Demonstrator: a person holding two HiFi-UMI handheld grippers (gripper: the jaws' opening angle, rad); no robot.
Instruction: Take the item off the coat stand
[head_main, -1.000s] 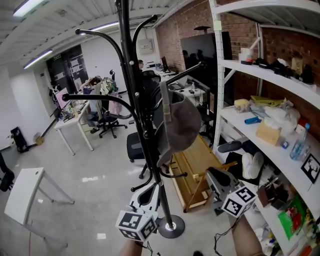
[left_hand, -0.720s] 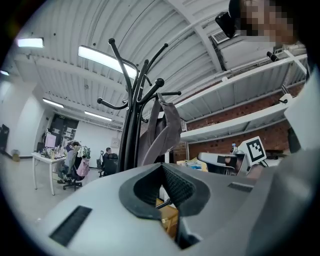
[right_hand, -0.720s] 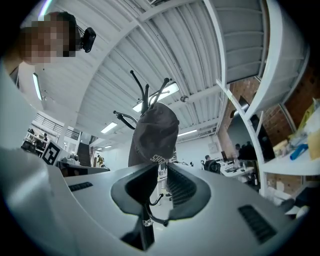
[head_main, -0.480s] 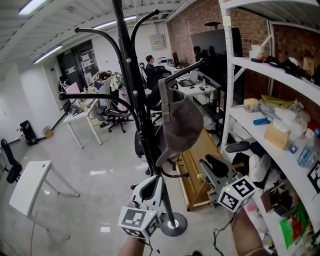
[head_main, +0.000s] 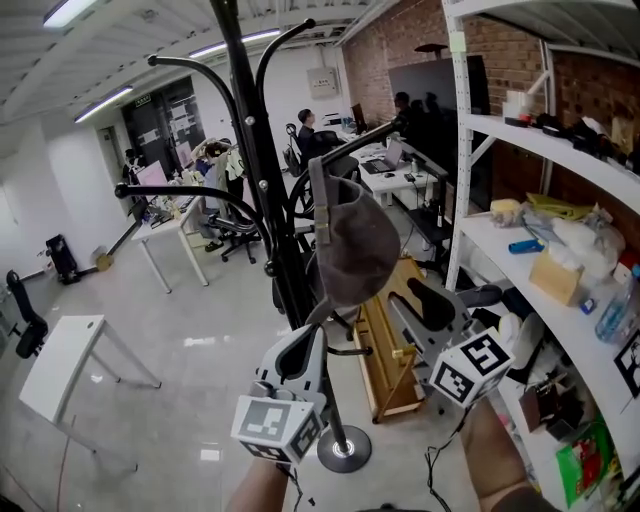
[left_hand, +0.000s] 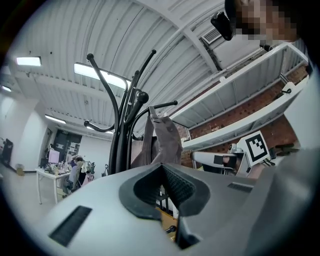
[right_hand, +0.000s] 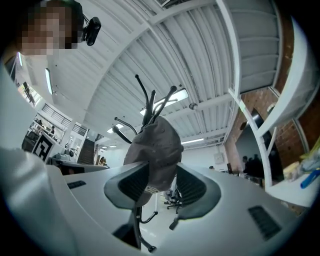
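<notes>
Open grey floor (head_main: 190, 330) fills the left; black curved-armed metal coat stand (head_main: 257, 170) blocks centre; white metal shelving (head_main: 459, 180) crowds right.

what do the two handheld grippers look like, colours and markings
The left claw and right claw are light grey plastic, each with two curved jaws lined with black ribbed pads. Behind each sits a white cube printed with black square markers: left cube, right cube. No sleeves show on the forearms.

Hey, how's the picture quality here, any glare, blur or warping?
Head view: sharp, evenly lit; the shelves bow from the wide lens. Left gripper view: ceiling lights glare white, corners black. Right gripper view: the cap is crisp, corners black too.
</notes>
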